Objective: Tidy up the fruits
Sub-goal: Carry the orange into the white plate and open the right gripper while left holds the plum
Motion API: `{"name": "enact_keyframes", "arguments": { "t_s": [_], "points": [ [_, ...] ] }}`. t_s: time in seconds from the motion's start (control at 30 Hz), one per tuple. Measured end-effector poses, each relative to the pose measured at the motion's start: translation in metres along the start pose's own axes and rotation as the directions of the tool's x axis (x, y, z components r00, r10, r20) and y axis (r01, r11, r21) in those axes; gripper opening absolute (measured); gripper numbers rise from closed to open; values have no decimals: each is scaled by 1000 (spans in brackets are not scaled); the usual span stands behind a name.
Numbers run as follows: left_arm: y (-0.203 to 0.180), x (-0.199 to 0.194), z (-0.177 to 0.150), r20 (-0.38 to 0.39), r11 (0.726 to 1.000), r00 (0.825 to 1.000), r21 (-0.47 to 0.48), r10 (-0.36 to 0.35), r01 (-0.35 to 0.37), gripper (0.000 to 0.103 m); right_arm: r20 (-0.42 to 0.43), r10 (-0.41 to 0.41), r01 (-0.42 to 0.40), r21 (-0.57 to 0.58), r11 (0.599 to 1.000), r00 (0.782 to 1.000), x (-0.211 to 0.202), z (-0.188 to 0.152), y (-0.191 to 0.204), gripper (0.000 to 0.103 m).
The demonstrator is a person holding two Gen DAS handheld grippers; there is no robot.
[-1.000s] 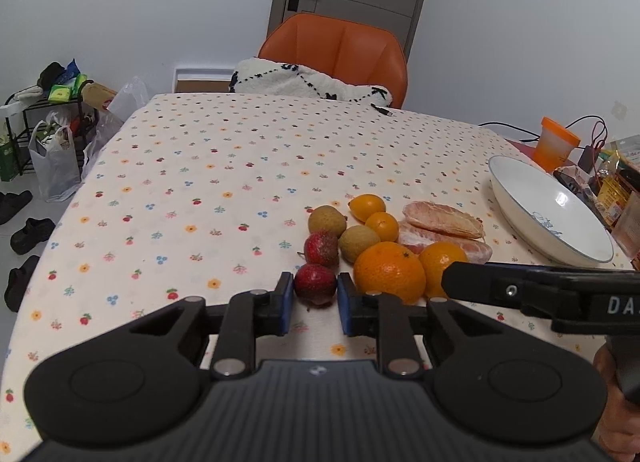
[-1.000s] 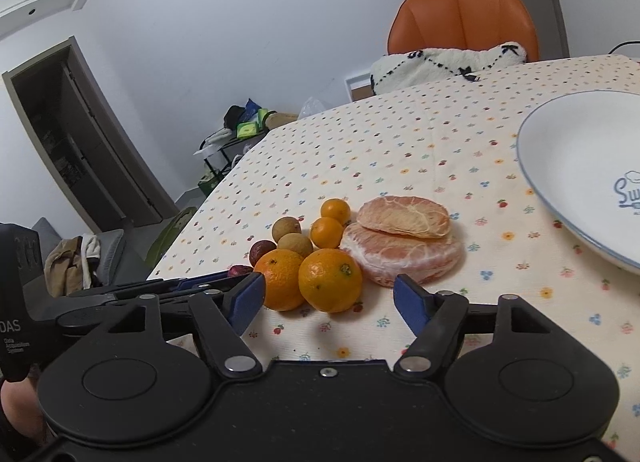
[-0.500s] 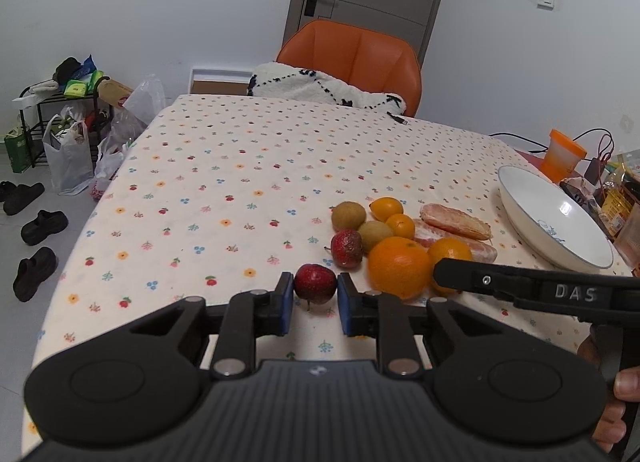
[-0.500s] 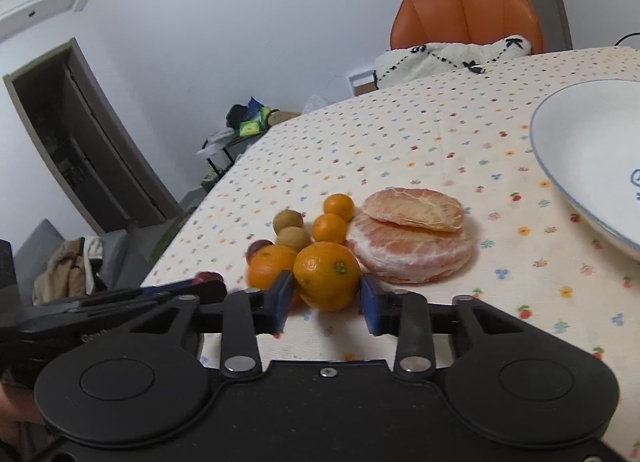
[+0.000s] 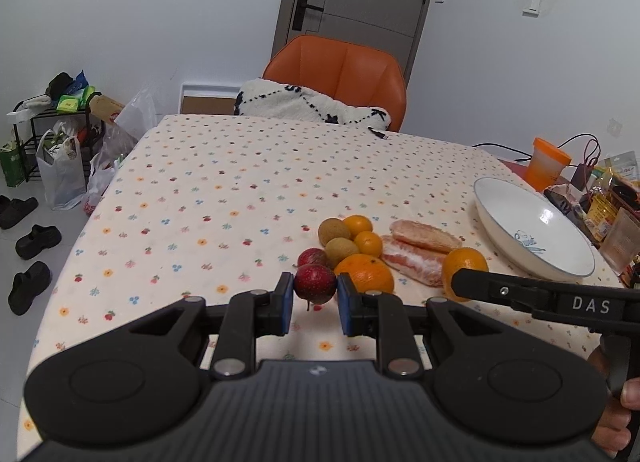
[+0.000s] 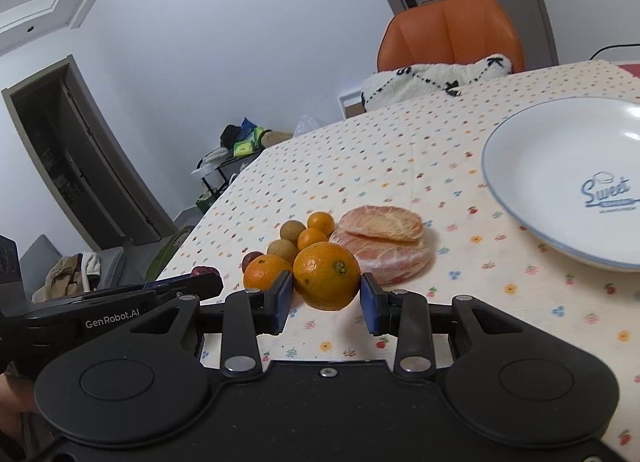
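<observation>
L gripper [image 5: 314,302] fingers pinch red fruit [image 5: 315,284]; R gripper [image 6: 327,302] fingers clamp orange [image 6: 327,275]. Lift both clear, carry w/ steady grip to plate [image 6: 516,198].

Both tongs, left [image 5: 314,299] and right [image 6: 325,300], are matte black with blue pads, silver screws and white lettering.

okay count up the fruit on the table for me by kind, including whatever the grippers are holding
Big oranges: 2, one in the right gripper, one on the tablecloth
Small oranges: 2
Brown round fruits: 2
Dark red fruits: 2, one in the left gripper, one behind it
Peeled pomelo pieces: 2, stacked
Total: 10
</observation>
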State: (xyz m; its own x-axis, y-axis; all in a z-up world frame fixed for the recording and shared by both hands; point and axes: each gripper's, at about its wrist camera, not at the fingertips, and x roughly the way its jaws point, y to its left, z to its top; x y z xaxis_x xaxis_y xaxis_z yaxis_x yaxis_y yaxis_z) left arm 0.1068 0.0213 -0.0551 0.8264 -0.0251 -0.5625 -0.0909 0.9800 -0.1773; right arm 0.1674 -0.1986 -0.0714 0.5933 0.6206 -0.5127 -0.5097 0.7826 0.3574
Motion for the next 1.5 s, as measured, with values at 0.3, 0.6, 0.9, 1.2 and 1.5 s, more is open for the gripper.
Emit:
{"name": "enact_keyframes", "arguments": {
  "t_s": [0.3,0.6,0.9,1.2,1.5],
  "points": [
    [-9,-3,3,18,1000,999,15,-27,27,21,28,-35,35,8,999,999,-11,0,-5,34],
    [-18,-3,8,30,999,999,34,-34,33,21,59,-43,42,15,999,997,-21,2,-10,34],
    [-38,0,16,40,997,998,64,-48,45,21,93,-55,51,42,998,994,-35,4,-23,34],
    [-65,12,22,35,992,996,99,-78,75,21,127,-93,84,78,993,987,-49,7,-42,34],
    [-93,30,28,20,985,993,134,-113,110,21,149,-115,98,119,988,982,-57,10,-65,34]
  ]
}}
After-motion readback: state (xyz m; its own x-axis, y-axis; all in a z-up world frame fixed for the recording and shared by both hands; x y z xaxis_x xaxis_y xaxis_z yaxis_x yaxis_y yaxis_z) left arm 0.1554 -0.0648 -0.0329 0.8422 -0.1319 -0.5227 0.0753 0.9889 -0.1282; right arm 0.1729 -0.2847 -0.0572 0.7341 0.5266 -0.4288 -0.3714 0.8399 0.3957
